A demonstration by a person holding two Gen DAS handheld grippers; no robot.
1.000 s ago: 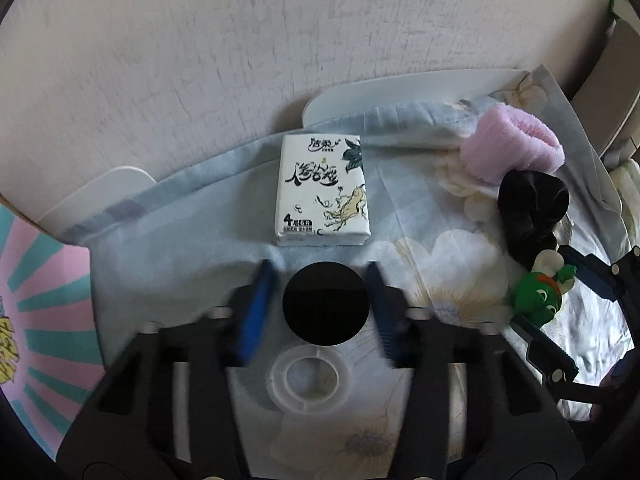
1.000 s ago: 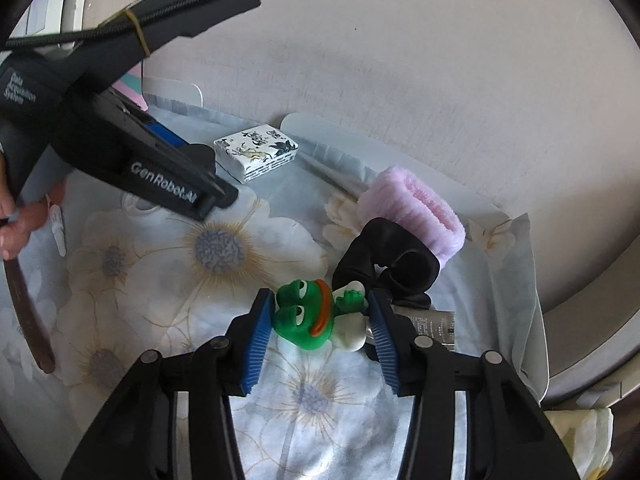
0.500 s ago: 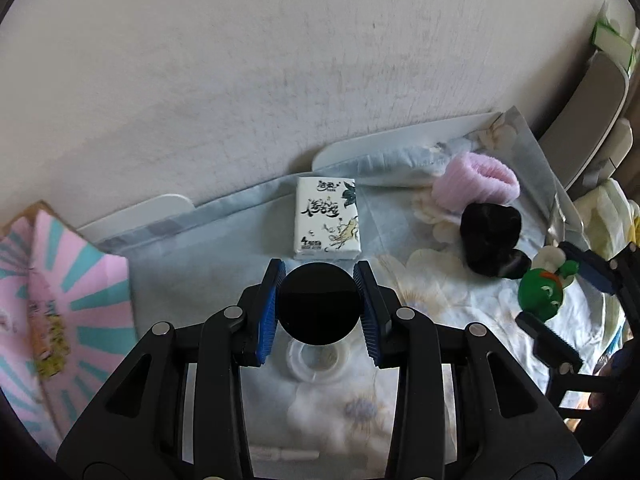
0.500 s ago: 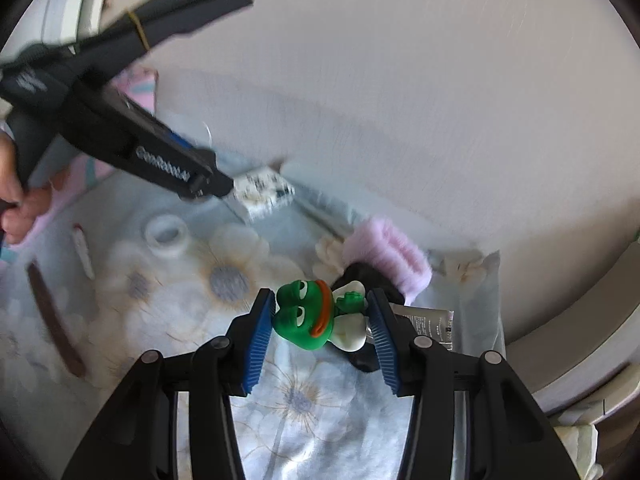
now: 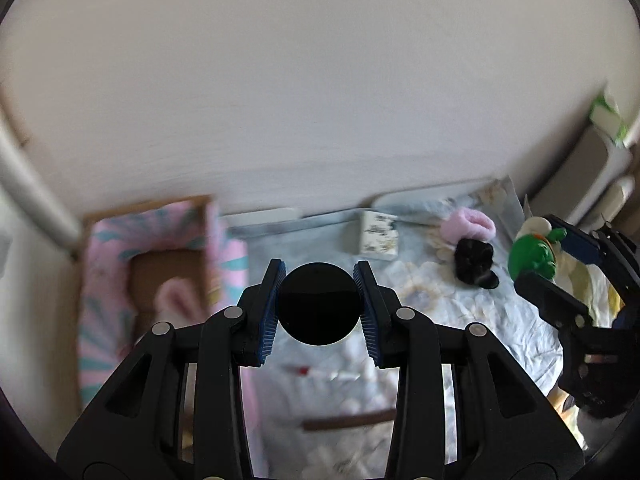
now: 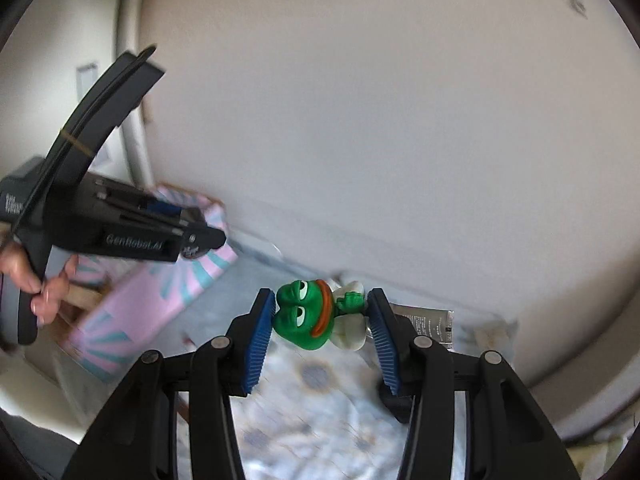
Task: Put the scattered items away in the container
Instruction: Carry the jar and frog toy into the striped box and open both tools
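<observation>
My left gripper [image 5: 320, 307] is shut on a round black disc [image 5: 319, 304] and holds it high above the cloth. My right gripper [image 6: 322, 322] is shut on a green frog toy [image 6: 310, 316], also lifted; the toy also shows in the left wrist view [image 5: 534, 254]. The container, a pink and teal patterned cardboard box [image 5: 160, 256], stands at the left with a pink fluffy item [image 5: 176, 300] inside; it also shows in the right wrist view [image 6: 156, 300]. A tissue pack [image 5: 378, 232], a pink towel roll [image 5: 470, 227] and a black cloth bundle [image 5: 476, 264] lie on the floral cloth [image 5: 460, 320].
A pale wall [image 5: 320, 80] rises behind the cloth. A brown strip [image 5: 348, 420] and a small white tube [image 5: 320, 372] lie near the front. A silver tube [image 6: 432, 320] lies behind the right gripper. White furniture [image 5: 592, 172] stands at the far right.
Both grippers have risen and swung left, each keeping its object. The box has come into full view on the left. The white ring on the cloth is out of sight.
</observation>
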